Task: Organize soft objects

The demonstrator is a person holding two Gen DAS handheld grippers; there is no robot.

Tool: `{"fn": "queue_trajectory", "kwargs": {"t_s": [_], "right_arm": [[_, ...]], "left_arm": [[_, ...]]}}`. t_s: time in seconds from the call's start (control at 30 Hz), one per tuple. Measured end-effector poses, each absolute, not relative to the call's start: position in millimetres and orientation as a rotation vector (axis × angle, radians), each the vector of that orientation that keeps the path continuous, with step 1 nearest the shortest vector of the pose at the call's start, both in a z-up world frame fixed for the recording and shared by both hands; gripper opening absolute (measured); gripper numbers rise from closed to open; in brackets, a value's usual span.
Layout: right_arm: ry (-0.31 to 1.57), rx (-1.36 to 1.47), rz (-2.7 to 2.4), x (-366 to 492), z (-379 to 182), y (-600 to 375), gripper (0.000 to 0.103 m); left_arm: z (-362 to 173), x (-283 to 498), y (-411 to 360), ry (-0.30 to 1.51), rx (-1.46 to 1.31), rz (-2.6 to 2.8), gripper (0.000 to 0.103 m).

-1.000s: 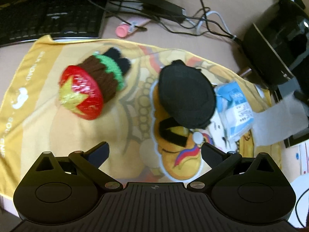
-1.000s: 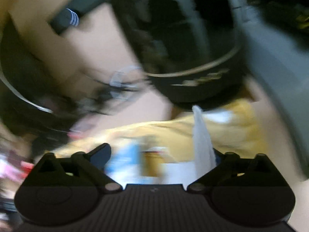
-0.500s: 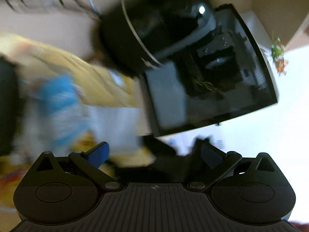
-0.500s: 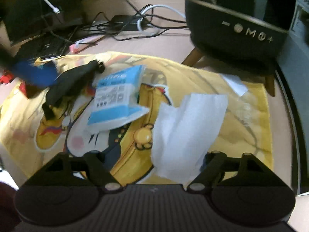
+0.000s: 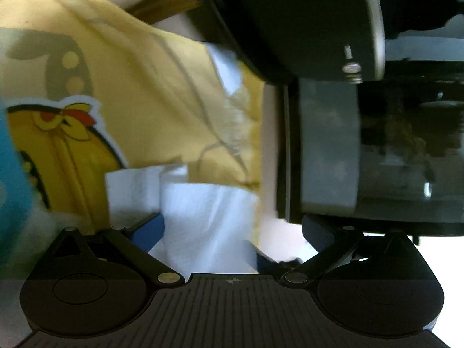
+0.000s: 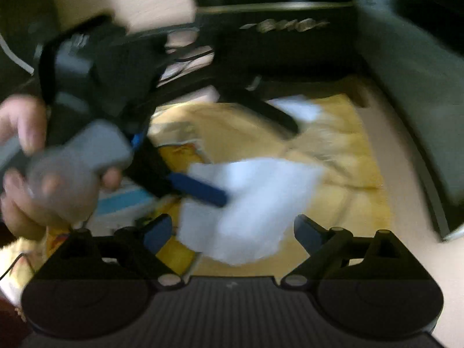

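Pale wooden desk [image 6: 406, 191] lies under a yellow printed cartoon cloth [image 5: 139, 92], spread as our work mat. Nearest us, the right gripper [image 6: 232, 232] hangs with its fingers wide apart and empty above a thin, creased white tissue sheet [image 6: 255, 203], limp enough to fold. We reach the left gripper [image 5: 232, 229] in around that tissue; its fingers look spread, one blue pad [image 6: 197, 188] resting on the sheet. Beyond stands a glossy black rounded speaker [image 5: 304, 14] on wooden legs.
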State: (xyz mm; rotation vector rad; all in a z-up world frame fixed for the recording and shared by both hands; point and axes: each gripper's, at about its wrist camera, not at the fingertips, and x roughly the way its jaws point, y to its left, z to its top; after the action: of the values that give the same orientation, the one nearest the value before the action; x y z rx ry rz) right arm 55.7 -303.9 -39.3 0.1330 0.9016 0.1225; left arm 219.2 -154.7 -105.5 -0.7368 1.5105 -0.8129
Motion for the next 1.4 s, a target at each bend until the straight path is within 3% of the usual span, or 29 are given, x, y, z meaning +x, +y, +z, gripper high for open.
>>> {"fn": "queue_trajectory", "kwargs": {"t_s": [0.07, 0.17, 0.3, 0.43, 0.57, 0.7, 0.83, 1.0, 1.4], "right_arm": [[0.853, 0.123, 0.062, 48.2, -22.9, -314.6, 0.092], [0.791, 0.16, 0.08, 40.9, 2.6, -327.3, 0.102], [0.812, 0.236, 0.119, 40.2, 5.8, -328.8, 0.102], [0.838, 0.243, 0.12, 34.6, 8.3, -313.4, 0.102], [0.802, 0.296, 0.136, 34.2, 21.5, -296.0, 0.102], [0.761, 0.431, 0.148, 37.5, 31.0, -276.4, 0.103], [0.766, 0.419, 0.169, 29.3, 19.7, -235.1, 0.103], [0.908, 0.355, 0.241, 35.7, 2.0, -197.3, 0.103], [0.887, 0.187, 0.244, 24.1, 13.0, -170.4, 0.103]], "left_arm": [[-109.7, 219.1, -151.3, 1.509, -0.78, -0.812, 0.103], [-115.3, 219.1, -148.3, 1.508, -0.828, -0.812, 0.103], [-89.7, 220.7, -148.3, 1.474, -0.746, -0.875, 0.103], [-10.7, 201.1, -126.8, 1.257, -0.542, -0.916, 0.103], [60.1, 153.1, -81.5, 0.955, -0.146, -0.627, 0.103], [79.1, 93.3, -28.1, 0.775, 0.027, -0.23, 0.103], [52.1, 46.9, 0.2, 0.846, -0.035, -0.044, 0.103], [18.6, 12.4, 6.0, 0.957, 0.035, 0.008, 0.103], [26.4, 17.1, 27.4, 0.963, -0.05, 0.047, 0.103]]}}
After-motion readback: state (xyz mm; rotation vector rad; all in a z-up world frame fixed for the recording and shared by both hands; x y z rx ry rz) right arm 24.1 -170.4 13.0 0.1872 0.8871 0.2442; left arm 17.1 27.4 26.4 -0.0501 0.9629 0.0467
